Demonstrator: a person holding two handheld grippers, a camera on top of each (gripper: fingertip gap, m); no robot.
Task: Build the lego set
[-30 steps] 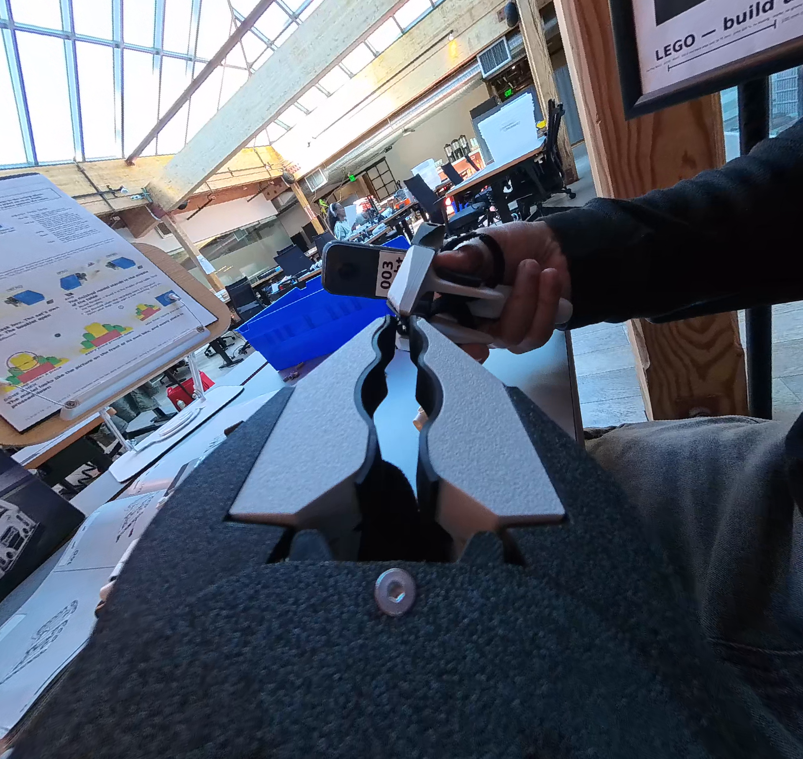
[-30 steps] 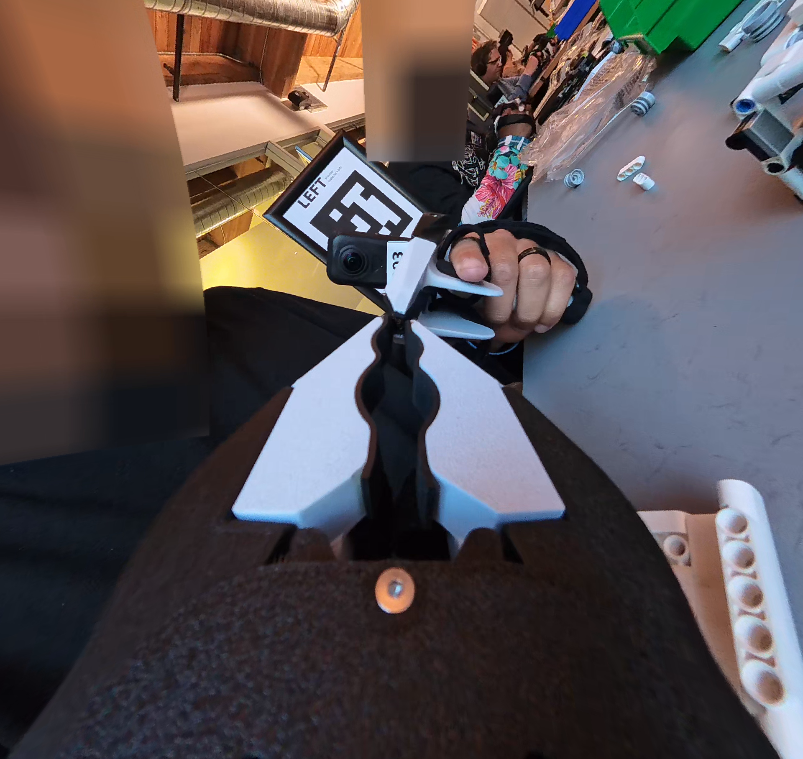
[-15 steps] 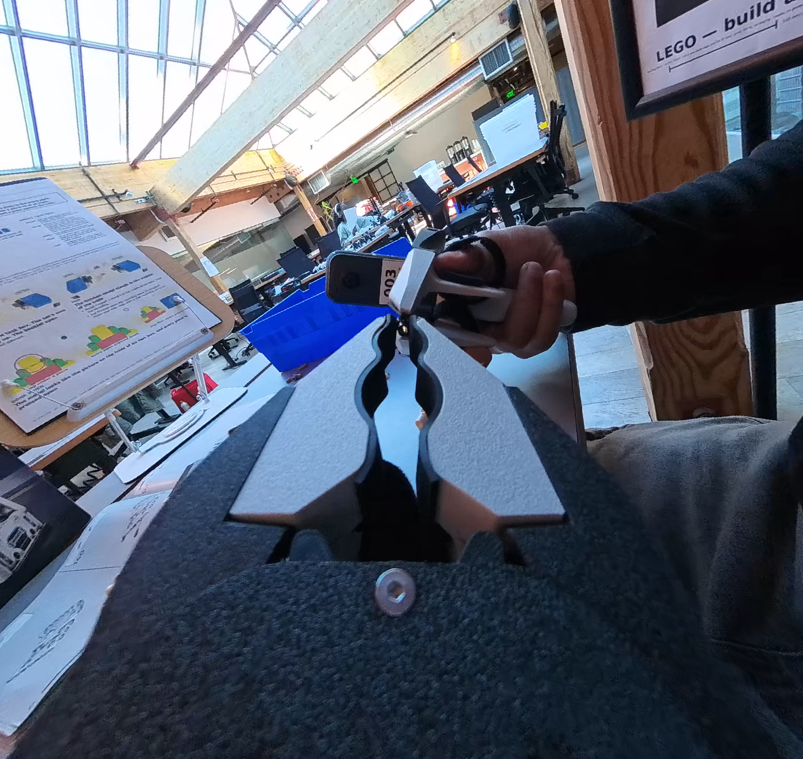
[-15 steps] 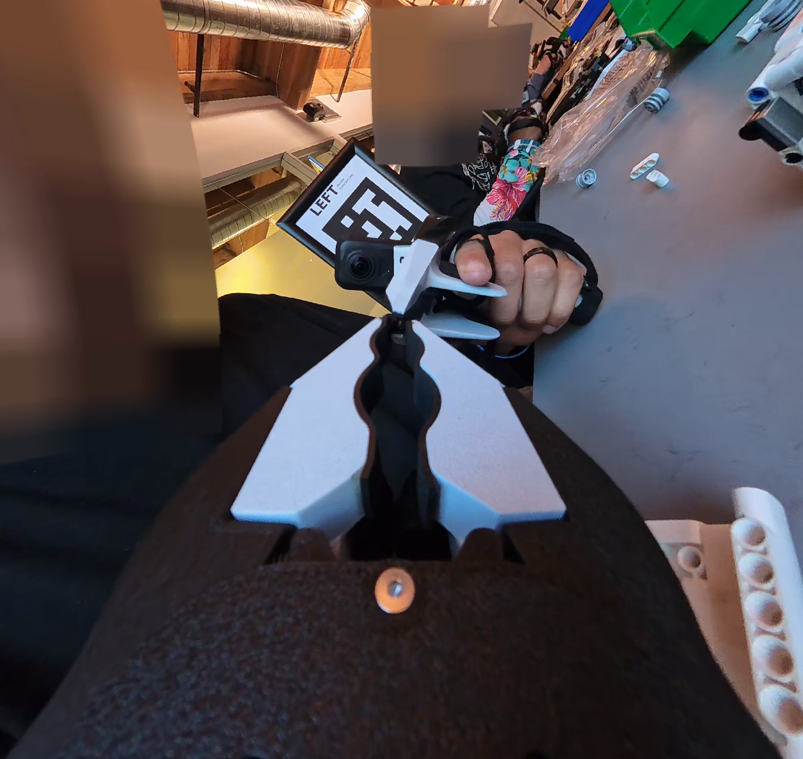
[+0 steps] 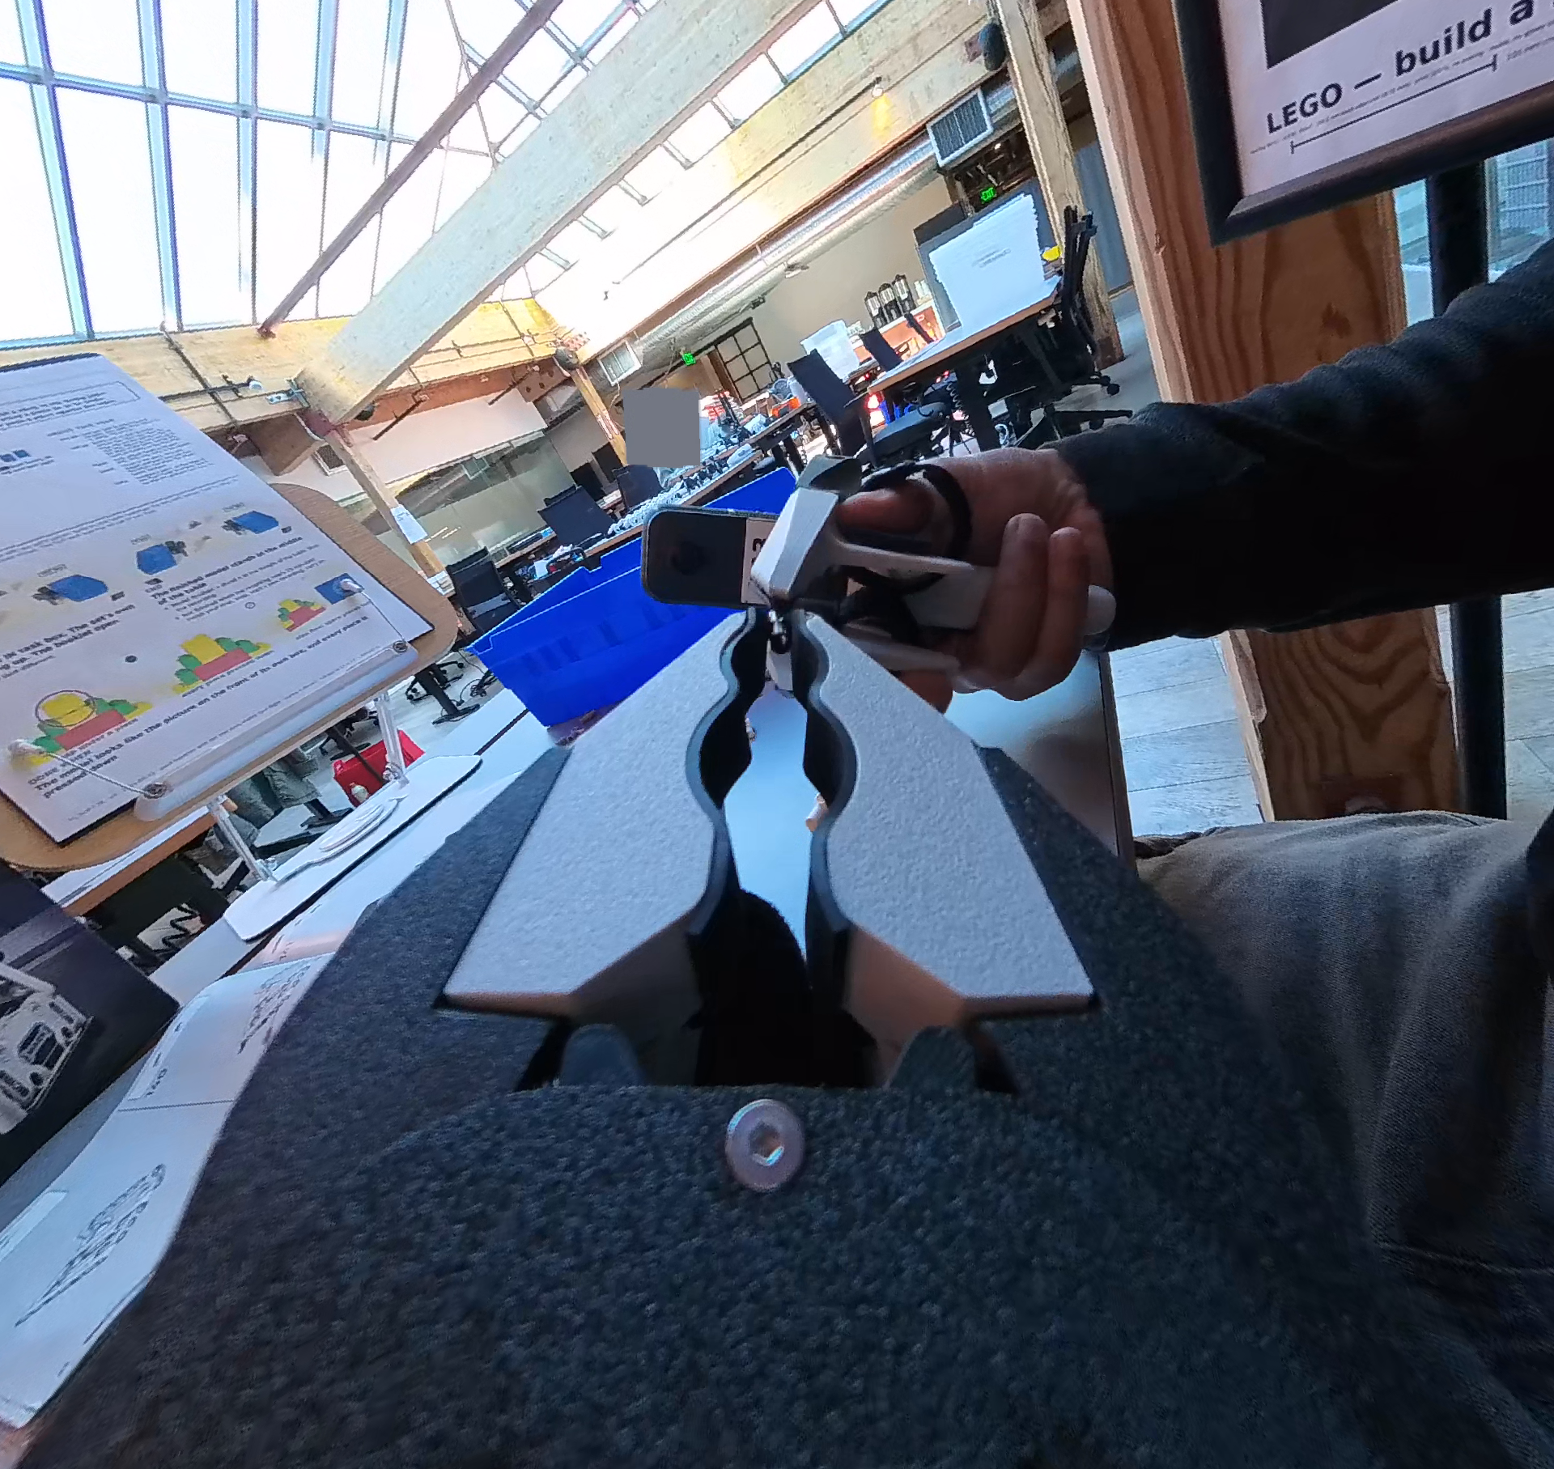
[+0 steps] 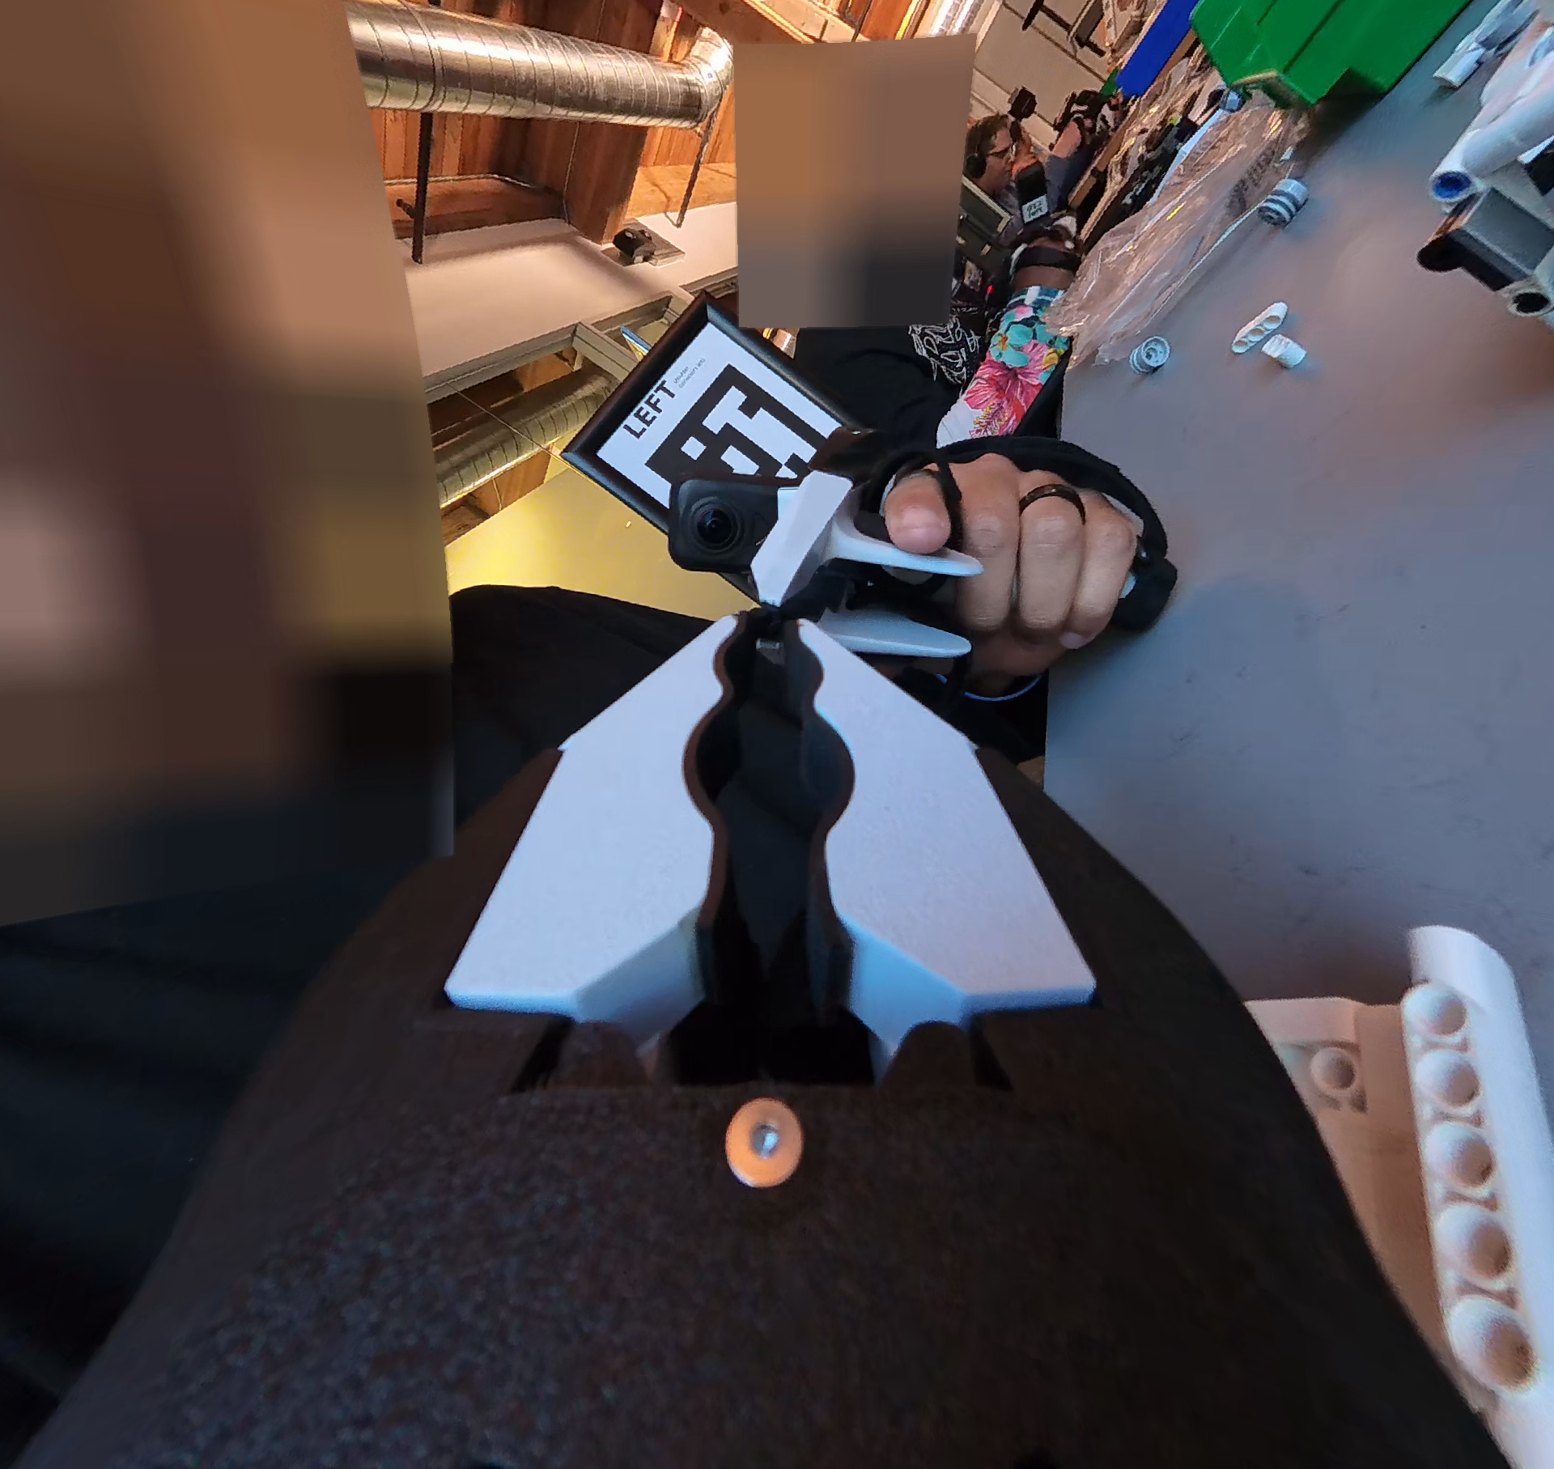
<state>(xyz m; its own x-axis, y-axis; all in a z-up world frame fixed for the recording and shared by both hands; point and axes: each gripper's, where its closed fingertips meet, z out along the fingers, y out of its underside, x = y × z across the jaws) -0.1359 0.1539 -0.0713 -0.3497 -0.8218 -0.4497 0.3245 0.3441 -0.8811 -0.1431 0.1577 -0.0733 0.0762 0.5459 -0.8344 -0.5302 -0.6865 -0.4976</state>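
The left claw (image 5: 769,630) and right claw (image 6: 769,630) meet tip to tip above the desk (image 6: 1345,672), both nearly closed on a tiny piece (image 5: 778,636) I can't identify.

Two claws (image 5: 774,630) (image 6: 769,630), one blue bin (image 5: 589,630).

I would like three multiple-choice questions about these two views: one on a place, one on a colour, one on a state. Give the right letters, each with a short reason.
1. In the right wrist view, where is the green bin?
A. upper right
B. lower left
C. between the fingers

2. What colour is the plastic bin in the left wrist view?
A. red
B. blue
C. yellow

3. How is the instruction sheet placed?
A. flat on the table
B. rolled up
C. tilted on a stand

Answers: 1 A, it fills the upper right corner; 2 B, its walls are plainly blue; 3 C, a board on the stand holds it leaning.
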